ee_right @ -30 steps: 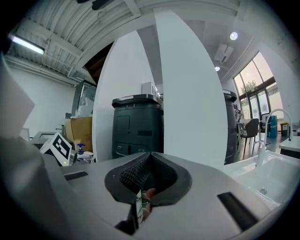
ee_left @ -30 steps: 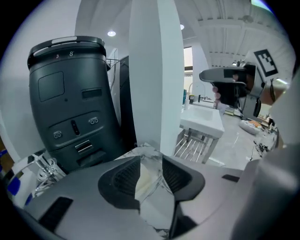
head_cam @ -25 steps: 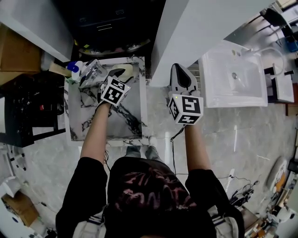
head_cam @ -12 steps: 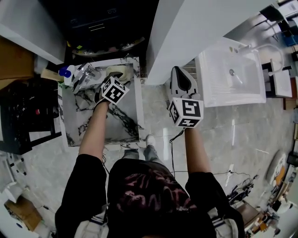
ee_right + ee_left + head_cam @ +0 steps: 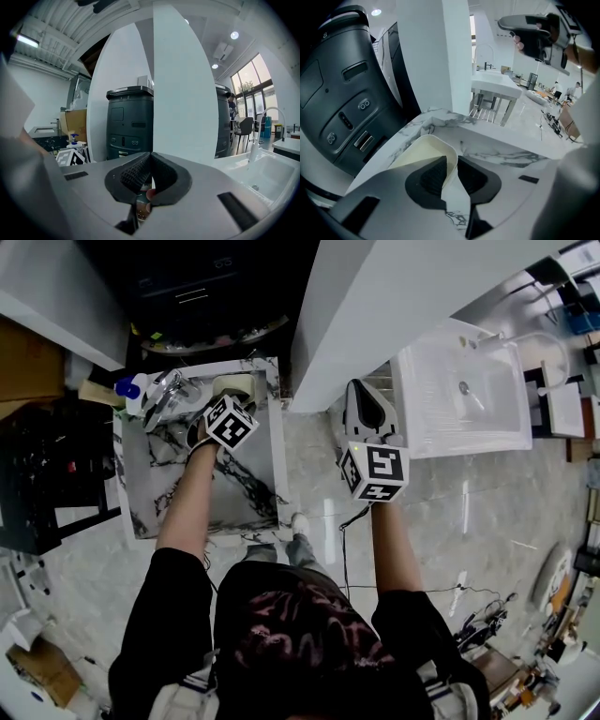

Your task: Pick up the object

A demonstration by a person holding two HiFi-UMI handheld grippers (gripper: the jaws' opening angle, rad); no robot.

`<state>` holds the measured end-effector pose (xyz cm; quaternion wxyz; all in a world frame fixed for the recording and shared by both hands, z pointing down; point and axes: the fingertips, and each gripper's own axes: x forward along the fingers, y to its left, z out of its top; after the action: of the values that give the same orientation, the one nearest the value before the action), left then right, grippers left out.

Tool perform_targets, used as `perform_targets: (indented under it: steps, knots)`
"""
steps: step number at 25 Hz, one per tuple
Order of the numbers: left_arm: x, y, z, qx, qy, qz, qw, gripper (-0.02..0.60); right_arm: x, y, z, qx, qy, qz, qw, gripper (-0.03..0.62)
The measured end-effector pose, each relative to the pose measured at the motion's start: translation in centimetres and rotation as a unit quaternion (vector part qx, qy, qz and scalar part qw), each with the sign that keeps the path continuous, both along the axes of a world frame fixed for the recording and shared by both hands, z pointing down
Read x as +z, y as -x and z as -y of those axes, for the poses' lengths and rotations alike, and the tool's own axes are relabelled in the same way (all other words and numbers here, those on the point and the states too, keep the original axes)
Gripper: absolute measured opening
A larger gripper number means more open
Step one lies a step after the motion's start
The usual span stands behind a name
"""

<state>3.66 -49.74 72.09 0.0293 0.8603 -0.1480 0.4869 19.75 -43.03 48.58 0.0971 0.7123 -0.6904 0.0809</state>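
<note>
A cream dish [image 5: 240,383] with rounded corners sits at the far edge of the marble table [image 5: 251,486]. My left gripper [image 5: 229,396] reaches over it. In the left gripper view the dish [image 5: 417,152] has its near rim standing between the two dark pads [image 5: 432,174]. The left gripper [image 5: 452,163] has its jaws closing, and both pads touch the rim's wall. My right gripper [image 5: 362,392] hangs over the floor beside the white pillar [image 5: 394,296]. In the right gripper view it [image 5: 150,158] is shut, with its tips meeting and nothing held.
A blue-capped spray bottle [image 5: 126,388] and a shiny wrapped item [image 5: 171,388] stand at the table's far left corner. A dark grey machine [image 5: 342,103] rises just behind the table. A black rack [image 5: 47,465] is on the left and a white sink [image 5: 464,390] on the right.
My left gripper has reached a little farther across the table to the dish at its far edge. The right gripper has stayed about where it was.
</note>
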Motion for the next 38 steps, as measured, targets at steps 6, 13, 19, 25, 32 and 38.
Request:
perform_targets:
  steps: [6, 13, 19, 25, 32, 38]
  knots:
    - [-0.9, 0.0, 0.0, -0.006, -0.007, -0.009, 0.9999, 0.043, -0.3, 0.2, -0.1, -0.001, -0.001, -0.001, 1.0, 0.015]
    - [-3.8, 0.1, 0.1, -0.033, -0.013, -0.053, 0.998, 0.037, -1.3, 0.9, -0.3, -0.007, -0.012, 0.003, 1.0, 0.015]
    - [-7.3, 0.8, -0.4, -0.063, -0.034, -0.088, 0.9936, 0.037, -2.5, 1.8, -0.6, -0.018, -0.024, 0.007, 1.0, 0.015]
    - [-11.0, 1.7, -2.3, -0.092, -0.069, -0.119, 0.9863, 0.037, -3.5, 2.9, -1.2, -0.031, -0.034, 0.011, 0.999, 0.015]
    - [-16.0, 2.5, -4.2, -0.134, -0.095, -0.175, 0.9707, 0.037, -5.0, 3.8, -2.6, -0.045, -0.048, 0.014, 0.998, 0.015]
    - [-21.8, 2.7, -5.2, -0.147, -0.14, -0.215, 0.9554, 0.035, -6.5, 4.4, -3.6, -0.054, -0.064, 0.013, 0.996, 0.015]
